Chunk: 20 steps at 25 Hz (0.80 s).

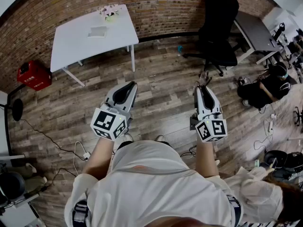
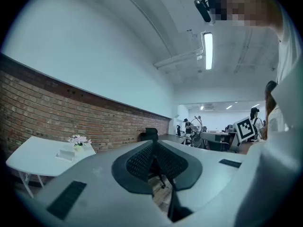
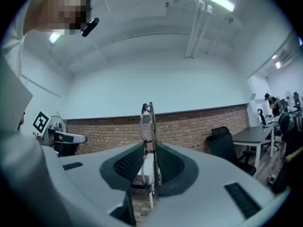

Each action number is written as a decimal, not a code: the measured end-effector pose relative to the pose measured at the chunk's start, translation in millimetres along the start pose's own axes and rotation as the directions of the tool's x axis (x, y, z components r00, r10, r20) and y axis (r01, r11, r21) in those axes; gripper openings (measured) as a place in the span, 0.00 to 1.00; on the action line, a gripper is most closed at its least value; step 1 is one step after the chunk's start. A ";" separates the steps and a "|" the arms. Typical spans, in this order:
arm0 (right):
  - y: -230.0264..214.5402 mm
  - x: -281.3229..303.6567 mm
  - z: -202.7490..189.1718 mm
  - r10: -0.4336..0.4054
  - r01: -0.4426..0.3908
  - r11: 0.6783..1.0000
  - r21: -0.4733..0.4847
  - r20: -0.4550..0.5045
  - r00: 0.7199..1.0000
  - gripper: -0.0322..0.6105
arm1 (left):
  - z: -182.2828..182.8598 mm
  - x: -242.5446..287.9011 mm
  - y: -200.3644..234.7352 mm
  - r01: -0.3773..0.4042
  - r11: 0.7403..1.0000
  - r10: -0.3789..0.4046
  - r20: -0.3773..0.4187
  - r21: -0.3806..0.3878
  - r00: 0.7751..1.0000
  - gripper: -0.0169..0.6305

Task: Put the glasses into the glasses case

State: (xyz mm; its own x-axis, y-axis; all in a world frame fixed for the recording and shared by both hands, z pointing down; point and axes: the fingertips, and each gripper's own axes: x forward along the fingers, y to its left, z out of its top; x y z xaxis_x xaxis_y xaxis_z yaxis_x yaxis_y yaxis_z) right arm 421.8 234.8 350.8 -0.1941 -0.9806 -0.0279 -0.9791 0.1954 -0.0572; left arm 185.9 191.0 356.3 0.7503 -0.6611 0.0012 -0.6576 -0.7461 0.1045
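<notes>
Right side: the right gripper [image 3: 150, 146] is clamped on the folded glasses [image 3: 148, 122]. They stand upright on edge, and the upper lens rises above the pads.
Left side: the left gripper [image 2: 153, 145] has its pads together at the tips, with nothing between them. Only floor [image 2: 161, 197] shows through the slit lower down.
Head view only: the person [image 1: 156, 188] holds both grippers level and well apart from each other. Here the glasses are only a thin trace at the tip of the right gripper, hard to make out.
Worktop: the white worktop [image 1: 80, 39] is at 11 o'clock from the left gripper, against the brick wall [image 1: 156, 4] and well apart from both grippers.
Case: the glasses case [image 1: 98, 31] is a pale flat thing on the worktop, with a small pot of flowers [image 1: 110, 13] near it at 1 o'clock. No view shows whether it is open or closed.
Left gripper view adds: the worktop, case and flowers are seen from the side at 9 o'clock, small and blurred.
Further out: a black office chair [image 1: 218, 27] is at 12 o'clock from the right gripper. A red box [image 1: 33, 74] is at 9 o'clock, on the floor.
Cut off: the person's legs are hidden under the white shirt.
</notes>
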 end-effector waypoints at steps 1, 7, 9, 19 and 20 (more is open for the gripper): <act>1.8 -0.7 -0.8 0.002 -0.002 1.000 -0.003 0.001 1.000 0.26 | -1.2 -1.1 0.4 0.000 1.000 0.000 -0.001 -0.001 1.000 0.08; 7.6 2.9 -2.8 0.002 -0.002 1.000 -0.013 -0.006 1.000 0.26 | -5.4 -1.1 7.9 0.006 1.000 -0.007 -0.013 -0.024 1.000 0.08; 7.0 4.7 -3.3 -0.001 0.001 1.000 -0.013 -0.011 1.000 0.26 | -5.0 1.1 9.3 0.009 1.000 -0.010 -0.015 -0.026 1.000 0.08; 17.7 15.3 -8.3 -0.010 0.010 1.000 -0.016 -0.030 0.999 0.26 | -9.2 -0.9 24.3 0.025 0.999 -0.026 -0.017 -0.049 1.000 0.08; 22.4 17.9 -8.1 -0.002 0.002 1.000 -0.008 -0.030 1.000 0.26 | -8.5 -3.7 28.1 0.025 0.998 -0.026 -0.016 -0.050 1.000 0.08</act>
State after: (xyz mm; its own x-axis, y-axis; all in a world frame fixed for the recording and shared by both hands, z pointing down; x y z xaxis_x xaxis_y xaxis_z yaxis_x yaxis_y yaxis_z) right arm 395.9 221.5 357.1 -0.1935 -0.9811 0.0020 -0.9799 0.1931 -0.0490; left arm 165.3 173.1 367.7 0.7679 -0.6405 0.0147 -0.6346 -0.7573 0.1541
